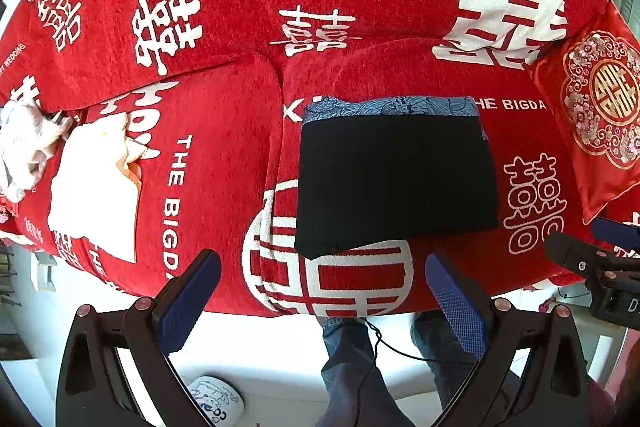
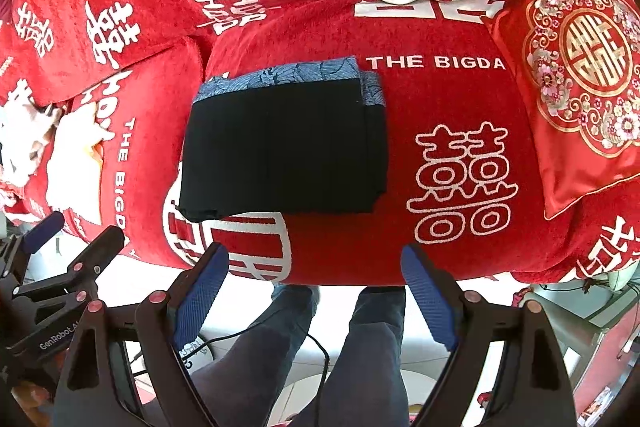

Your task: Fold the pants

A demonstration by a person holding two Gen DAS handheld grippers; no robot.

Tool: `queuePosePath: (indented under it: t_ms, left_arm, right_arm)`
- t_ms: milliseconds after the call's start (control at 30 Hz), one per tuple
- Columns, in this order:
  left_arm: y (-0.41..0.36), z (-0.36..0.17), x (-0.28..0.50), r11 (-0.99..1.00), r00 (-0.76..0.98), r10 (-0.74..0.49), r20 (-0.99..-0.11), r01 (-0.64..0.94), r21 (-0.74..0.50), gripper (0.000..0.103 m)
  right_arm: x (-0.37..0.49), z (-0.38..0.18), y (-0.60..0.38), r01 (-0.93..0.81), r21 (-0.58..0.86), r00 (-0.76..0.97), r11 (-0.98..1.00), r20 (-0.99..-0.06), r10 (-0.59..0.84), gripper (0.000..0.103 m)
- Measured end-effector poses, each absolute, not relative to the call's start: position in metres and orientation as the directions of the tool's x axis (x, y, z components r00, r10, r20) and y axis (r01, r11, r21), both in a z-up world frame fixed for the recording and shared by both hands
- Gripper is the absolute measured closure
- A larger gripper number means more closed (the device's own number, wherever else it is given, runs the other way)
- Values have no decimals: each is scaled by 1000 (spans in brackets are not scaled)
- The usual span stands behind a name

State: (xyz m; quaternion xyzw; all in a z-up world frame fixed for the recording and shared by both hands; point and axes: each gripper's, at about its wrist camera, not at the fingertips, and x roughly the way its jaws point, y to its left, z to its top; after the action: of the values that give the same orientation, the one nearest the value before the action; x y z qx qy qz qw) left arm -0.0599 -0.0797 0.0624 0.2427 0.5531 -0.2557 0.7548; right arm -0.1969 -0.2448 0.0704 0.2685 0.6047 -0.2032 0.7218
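Black pants [image 1: 394,183] lie folded into a flat rectangle on the red sofa seat, on top of a blue patterned folded cloth [image 1: 390,105] whose far edge shows. They also show in the right wrist view [image 2: 286,153]. My left gripper [image 1: 322,277] is open and empty, held above the sofa's front edge, just short of the pants. My right gripper [image 2: 314,269] is open and empty, also near the front edge. The right gripper shows at the right edge of the left wrist view [image 1: 588,247], and the left gripper at the left of the right wrist view [image 2: 74,231].
The red sofa cover [image 1: 224,163] has white characters and lettering. White and cream clothes [image 1: 94,183] lie on the left seat. A red embroidered cushion [image 1: 600,107] leans at the right. The person's legs in jeans [image 2: 360,355] and a white floor are below.
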Motion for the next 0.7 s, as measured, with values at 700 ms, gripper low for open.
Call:
queuePosePath:
  t_ms: [700]
  left_arm:
    - [-84,64,-61,742,263,-119,-957,664,91,0]
  right_arm:
    - [-197,71,-246,625,142,186,768,-982,30,13]
